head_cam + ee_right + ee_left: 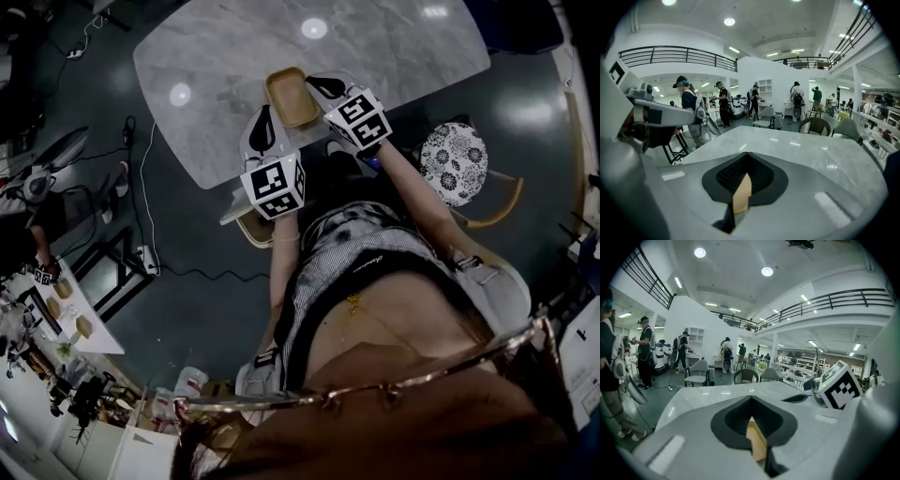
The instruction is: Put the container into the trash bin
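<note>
One grey marble table (403, 47) stands in a hall with a dark floor (187, 272). At its near edge, your left gripper (265, 120) and right gripper (322, 87) each clamp opposite rims of the tan container (291, 97), which sits open side up with its long axis pointing away from you.

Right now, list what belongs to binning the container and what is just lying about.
Job: container, left gripper and right gripper, each shut on its rim. Trash bin not in view.
Lying about: marble table, chair with patterned cushion.
</note>
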Demonstrator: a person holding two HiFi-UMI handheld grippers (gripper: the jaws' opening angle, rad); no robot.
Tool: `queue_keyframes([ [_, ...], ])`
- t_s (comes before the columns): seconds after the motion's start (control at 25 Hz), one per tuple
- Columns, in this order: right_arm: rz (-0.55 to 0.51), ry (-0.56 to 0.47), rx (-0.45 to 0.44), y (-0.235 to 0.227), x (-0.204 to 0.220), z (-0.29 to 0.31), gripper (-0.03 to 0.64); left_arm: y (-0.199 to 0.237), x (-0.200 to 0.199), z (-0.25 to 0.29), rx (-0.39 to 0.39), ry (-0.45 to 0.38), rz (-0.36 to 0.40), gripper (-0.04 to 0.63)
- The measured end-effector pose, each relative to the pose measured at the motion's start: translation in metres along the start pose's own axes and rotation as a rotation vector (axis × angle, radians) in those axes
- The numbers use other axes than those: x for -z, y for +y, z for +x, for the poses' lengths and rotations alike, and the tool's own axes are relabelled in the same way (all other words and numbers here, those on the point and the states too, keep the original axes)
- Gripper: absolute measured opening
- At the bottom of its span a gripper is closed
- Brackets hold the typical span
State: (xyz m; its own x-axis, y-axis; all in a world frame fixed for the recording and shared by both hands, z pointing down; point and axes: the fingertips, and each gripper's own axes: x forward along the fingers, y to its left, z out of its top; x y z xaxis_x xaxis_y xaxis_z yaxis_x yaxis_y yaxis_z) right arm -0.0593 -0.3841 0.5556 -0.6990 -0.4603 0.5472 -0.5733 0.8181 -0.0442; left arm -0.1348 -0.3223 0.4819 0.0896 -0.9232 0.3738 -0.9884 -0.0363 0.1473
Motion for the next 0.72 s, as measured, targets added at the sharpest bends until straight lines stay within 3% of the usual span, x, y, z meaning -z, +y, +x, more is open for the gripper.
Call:
queue_keyframes([
  [0.48,0.119,0.271,-0.085,-0.017,0.081,0.053,0.028,0.002,0.015,0.008,0.001,0.044,-0.029,0.000],
  [0.72,0.097,0.405,-0.046,-0.024,0.108,0.070,0.028,0.014,0.019,0.004,-0.034,0.046,-0.045,0.000],
])
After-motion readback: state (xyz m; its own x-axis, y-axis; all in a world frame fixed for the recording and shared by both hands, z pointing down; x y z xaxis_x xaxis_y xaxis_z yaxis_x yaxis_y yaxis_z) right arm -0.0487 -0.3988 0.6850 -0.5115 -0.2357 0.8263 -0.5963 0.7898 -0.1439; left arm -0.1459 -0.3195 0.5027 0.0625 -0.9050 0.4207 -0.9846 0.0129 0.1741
